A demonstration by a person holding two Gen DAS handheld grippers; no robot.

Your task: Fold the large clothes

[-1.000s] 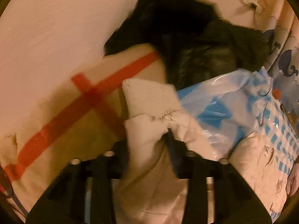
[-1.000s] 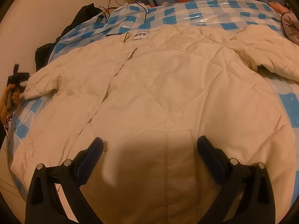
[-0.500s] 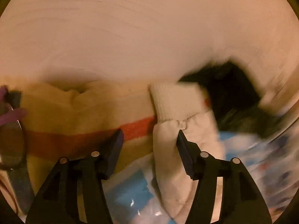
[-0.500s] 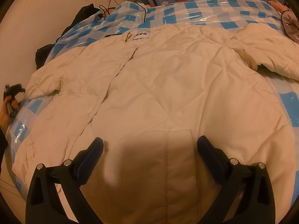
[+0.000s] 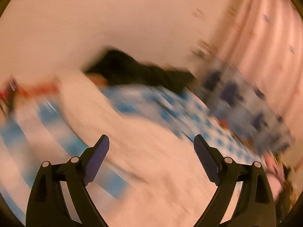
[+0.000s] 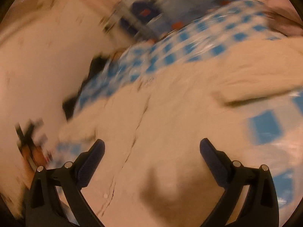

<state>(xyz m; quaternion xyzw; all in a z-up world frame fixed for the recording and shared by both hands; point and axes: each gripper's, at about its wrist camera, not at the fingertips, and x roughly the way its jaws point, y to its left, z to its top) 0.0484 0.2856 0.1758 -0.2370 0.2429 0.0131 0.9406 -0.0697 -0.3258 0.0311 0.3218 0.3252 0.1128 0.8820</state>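
You have one cream jacket (image 6: 170,124), one checked sheet (image 6: 265,126), one dark garment (image 5: 136,70) and two grippers: left (image 5: 151,141), right (image 6: 151,145).

Bed (image 6: 265,128): covered with a glossy blue-and-white checked sheet; both views motion-blurred.

Directly on the sheet, with the cream quilted jacket (image 6: 170,124) taken as landmark:

- Jacket itself: spread flat across most of the sheet, front opening (image 6: 140,117) running down its middle, one sleeve (image 6: 255,83) lying out to the right, the other sleeve (image 6: 79,130) reaching the left edge of the bed.
- Beyond the jacket, toward the wall: bare checked sheet (image 5: 170,109), then patterned blue bedding (image 6: 151,5).
- Left of the jacket, at the bed edge against the wall: dark garment (image 5: 136,70), heaped. Contact with the jacket not determinable.
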